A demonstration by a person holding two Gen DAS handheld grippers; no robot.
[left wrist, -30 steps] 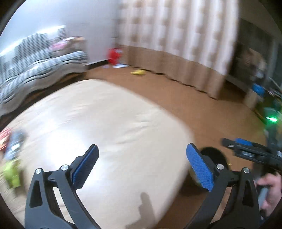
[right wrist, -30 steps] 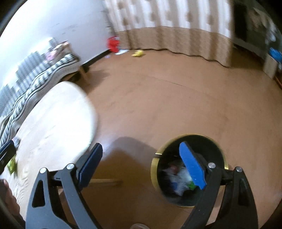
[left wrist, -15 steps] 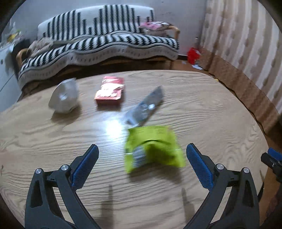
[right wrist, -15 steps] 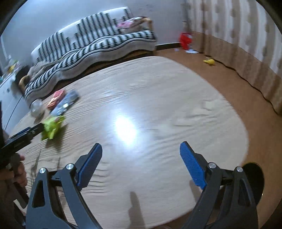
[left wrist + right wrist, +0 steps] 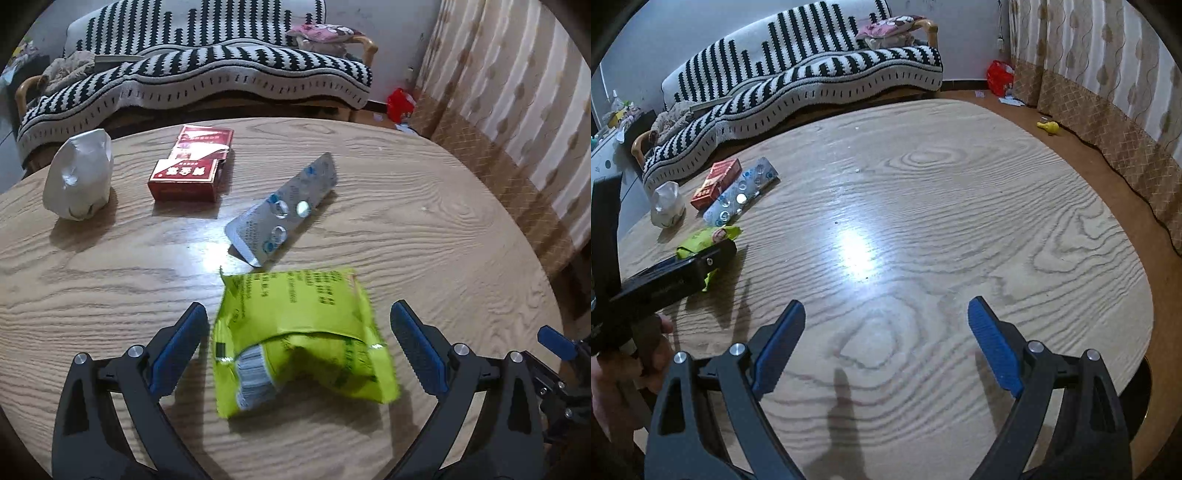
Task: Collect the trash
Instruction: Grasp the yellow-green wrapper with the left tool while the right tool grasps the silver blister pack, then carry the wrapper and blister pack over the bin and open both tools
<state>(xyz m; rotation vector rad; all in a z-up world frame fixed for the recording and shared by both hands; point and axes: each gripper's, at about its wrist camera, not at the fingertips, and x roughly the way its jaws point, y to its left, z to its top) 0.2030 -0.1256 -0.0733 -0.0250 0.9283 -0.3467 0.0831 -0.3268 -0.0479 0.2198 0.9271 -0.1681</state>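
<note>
The left gripper [image 5: 295, 343] hangs spread wide, the green packet [image 5: 299, 339] lying untouched on the table [image 5: 443, 229] between its blue pads. Best sink lower, then pinch its puffed middle. At three o'clock, the right gripper [image 5: 886, 339] gapes empty.

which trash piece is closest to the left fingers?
The green packet, lying between the open left fingers; blister pack, red box and white wad lie beyond.

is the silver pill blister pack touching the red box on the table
Apart. In the left wrist view a strip of bare wood shows between the blister pack and the red box; both lie flat on the table.
</note>
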